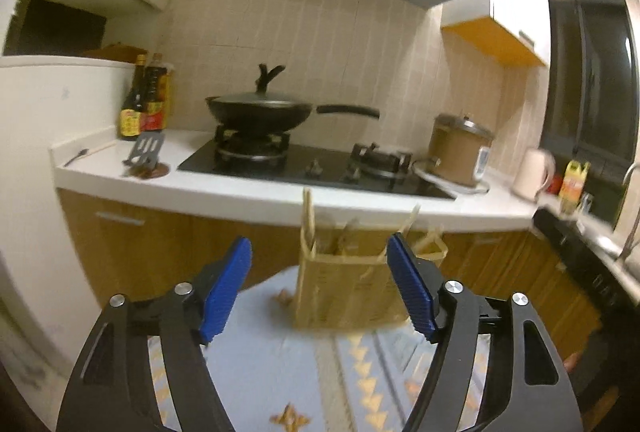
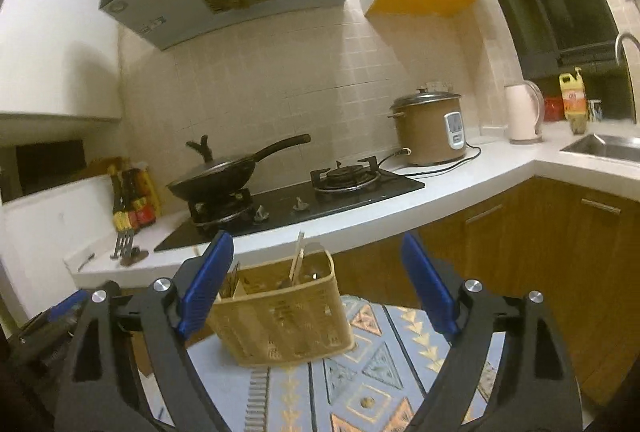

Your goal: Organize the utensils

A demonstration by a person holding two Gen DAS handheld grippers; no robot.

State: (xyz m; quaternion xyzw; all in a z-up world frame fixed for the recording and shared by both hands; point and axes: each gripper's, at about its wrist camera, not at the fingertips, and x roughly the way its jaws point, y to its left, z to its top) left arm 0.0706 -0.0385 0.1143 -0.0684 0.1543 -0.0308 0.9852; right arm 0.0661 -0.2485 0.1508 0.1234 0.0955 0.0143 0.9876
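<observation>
Your left tongs (image 1: 320, 288) and right tongs (image 2: 316, 286) gape wide, empty. Just beyond stands the woven yellow utensil basket (image 2: 280, 320) on the patterned blue cloth (image 2: 360, 384), chopsticks (image 2: 298, 256) upright inside, probably sorted. Far left, a slotted metal spatula (image 1: 146, 152) lies on the white worktop (image 1: 240, 192).

Blue patterned cloth (image 2: 372, 376) covers my work surface, triangle motifs in orange and grey. Woven utensil basket (image 2: 280, 316) stands directly on it, near cloth's far edge; chopsticks (image 2: 298, 256) poke up from basket. Small brown bit (image 1: 285, 297) on cloth just left of basket, too blurred to name. Cloth left, right and near side of basket bare.
</observation>
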